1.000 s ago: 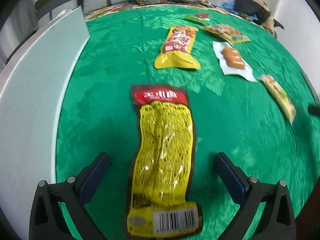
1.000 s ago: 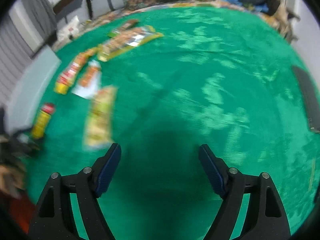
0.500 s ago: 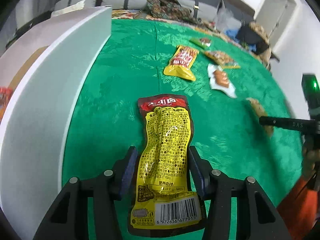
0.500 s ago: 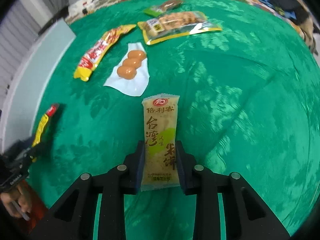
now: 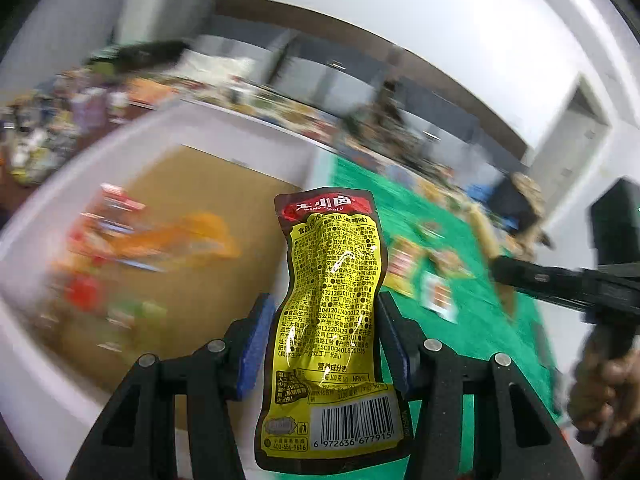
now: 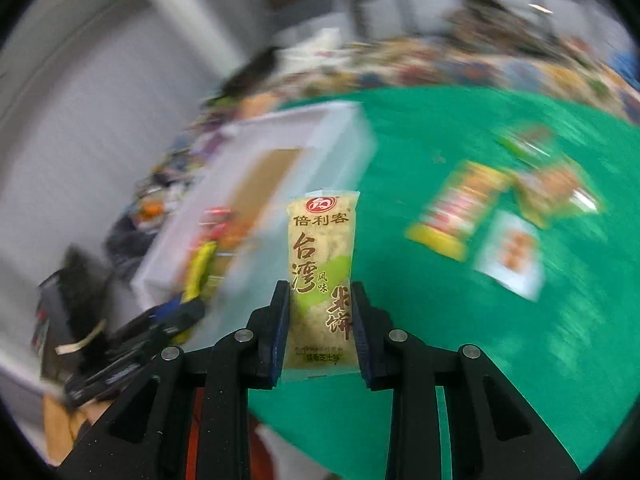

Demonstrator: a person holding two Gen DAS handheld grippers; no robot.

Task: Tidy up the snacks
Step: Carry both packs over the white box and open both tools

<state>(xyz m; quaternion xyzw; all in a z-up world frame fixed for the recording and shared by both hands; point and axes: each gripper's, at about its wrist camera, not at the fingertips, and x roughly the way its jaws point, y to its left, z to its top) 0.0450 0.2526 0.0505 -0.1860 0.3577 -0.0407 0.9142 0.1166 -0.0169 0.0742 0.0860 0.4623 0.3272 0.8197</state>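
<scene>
Both claws carry a snack toward the white box.
Our left claw (image 5: 326,330) pinches the yellow pouch (image 5: 334,320) over the white box (image 5: 120,152); our right claw (image 6: 320,320) grips the rice cracker bar (image 6: 322,276), ready for dropping in.

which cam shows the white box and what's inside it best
The left wrist view: it looks down into the white box, showing its brown floor and blurred snack packets inside. The right wrist view shows the same box smaller, from the side, blurred, with only a few packets visible.
</scene>
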